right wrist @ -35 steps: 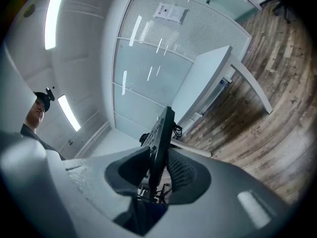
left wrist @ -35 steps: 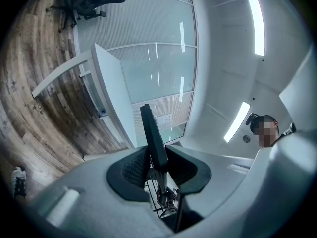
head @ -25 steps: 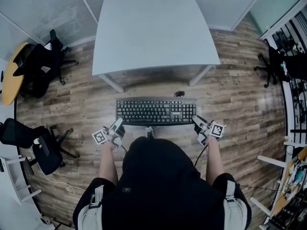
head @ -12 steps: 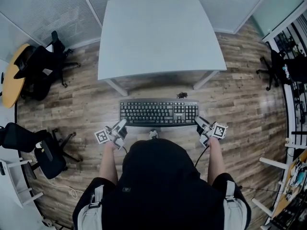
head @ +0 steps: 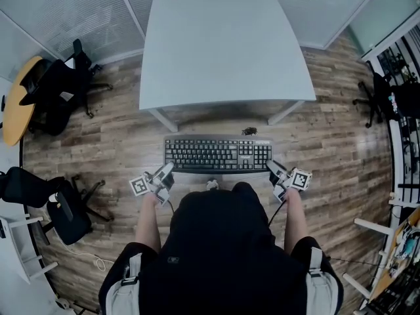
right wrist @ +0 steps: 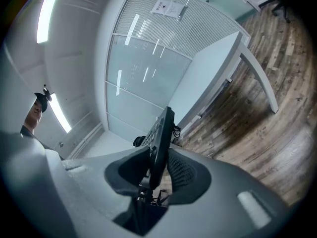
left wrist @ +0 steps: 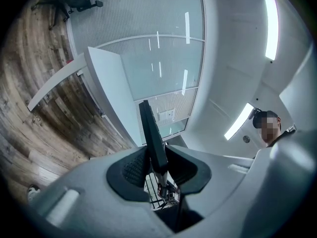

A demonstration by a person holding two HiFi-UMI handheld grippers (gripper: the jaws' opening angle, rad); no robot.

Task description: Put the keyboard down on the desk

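Black rectangular plastic keyboard (head: 217, 154), clamped at each end by left gripper (head: 161, 176) and right gripper (head: 275, 174) jaws, short of the pale grey counter (head: 223, 44).

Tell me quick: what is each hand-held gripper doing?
Left hand-held gripper: closed on the keyboard, left end.
Right hand-held gripper: closed on the keyboard, right end.

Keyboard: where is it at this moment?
In the head view the keyboard is centre frame, clamped at its ends by the left gripper and right gripper, over the floor short of the white desk.
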